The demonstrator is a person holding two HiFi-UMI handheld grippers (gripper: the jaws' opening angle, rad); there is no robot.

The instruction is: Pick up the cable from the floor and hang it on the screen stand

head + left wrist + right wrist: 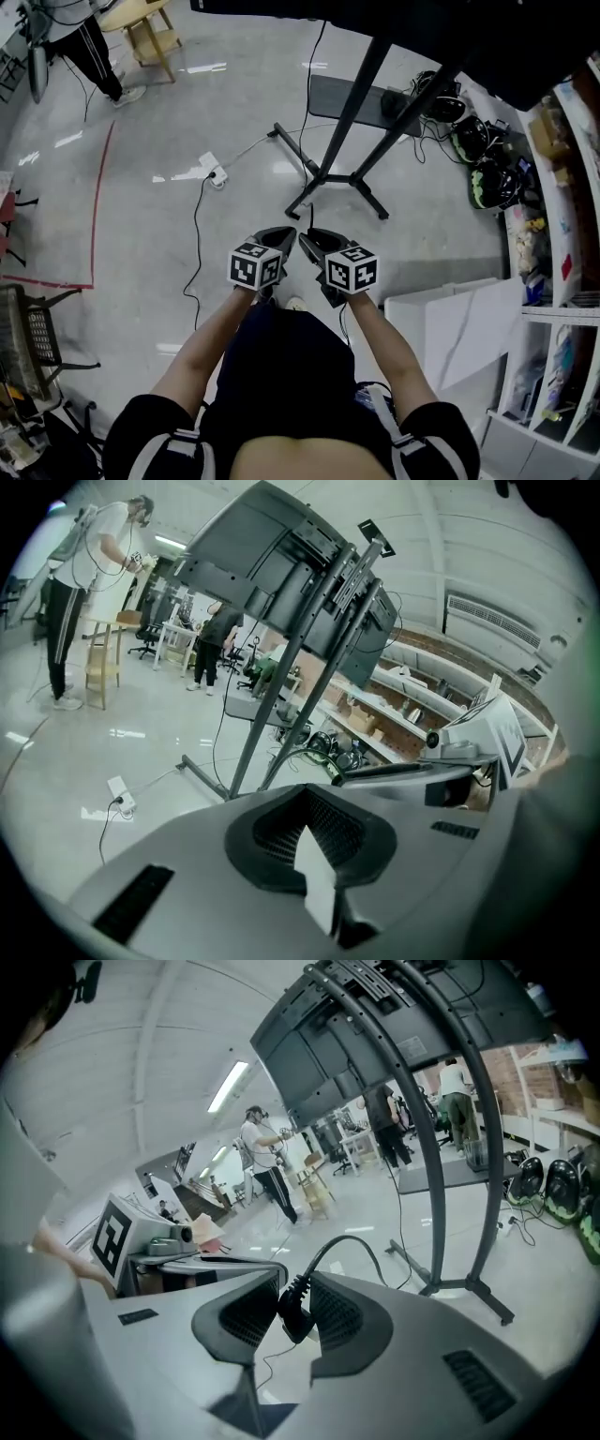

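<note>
Right claw clamped on cable at plug end, held up facing screen stand, likely for hanging. Left claw closed together, empty, alongside, also short of stand.

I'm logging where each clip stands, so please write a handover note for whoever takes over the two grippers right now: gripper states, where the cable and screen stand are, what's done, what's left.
Left gripper: jaws together, nothing seen between them.
Right gripper: shut on the plug end of the cable, which arcs up and away over one jaw.
Screen stand: straight ahead, its base on the floor just beyond both grippers.
Done: the cable end is picked up and held off the floor.
Left: carry it to the screen stand and hang it there; it is not on the stand yet.
</note>
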